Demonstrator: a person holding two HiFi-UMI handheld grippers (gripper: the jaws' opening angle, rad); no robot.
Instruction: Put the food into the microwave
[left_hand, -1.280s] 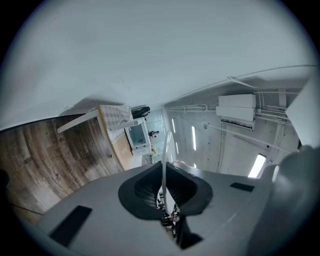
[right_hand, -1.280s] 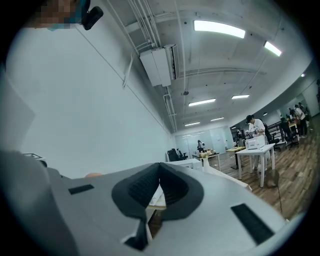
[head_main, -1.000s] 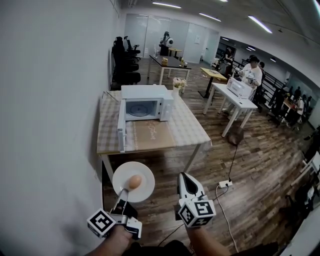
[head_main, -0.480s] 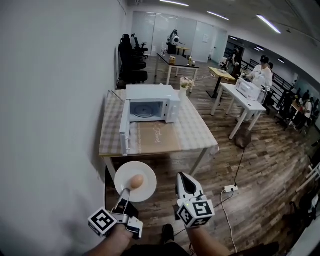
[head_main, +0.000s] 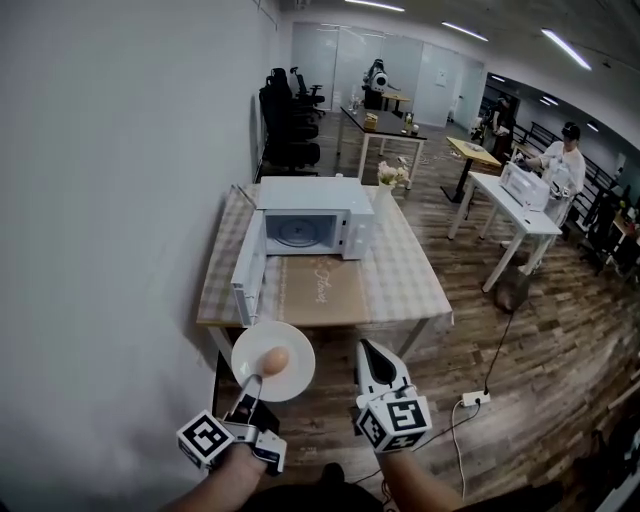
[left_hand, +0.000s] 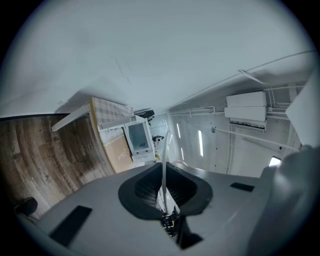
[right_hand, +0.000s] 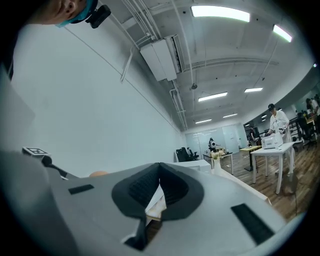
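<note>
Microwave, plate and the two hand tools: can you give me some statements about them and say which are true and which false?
The microwave has its door open. True.
The plate rests on the table. False: the left gripper holds it by the rim, in the air in front of the table.
One round brownish piece of food lies on the plate. True.
The right gripper carries a cup. False: its jaws are shut with nothing between them.
</note>
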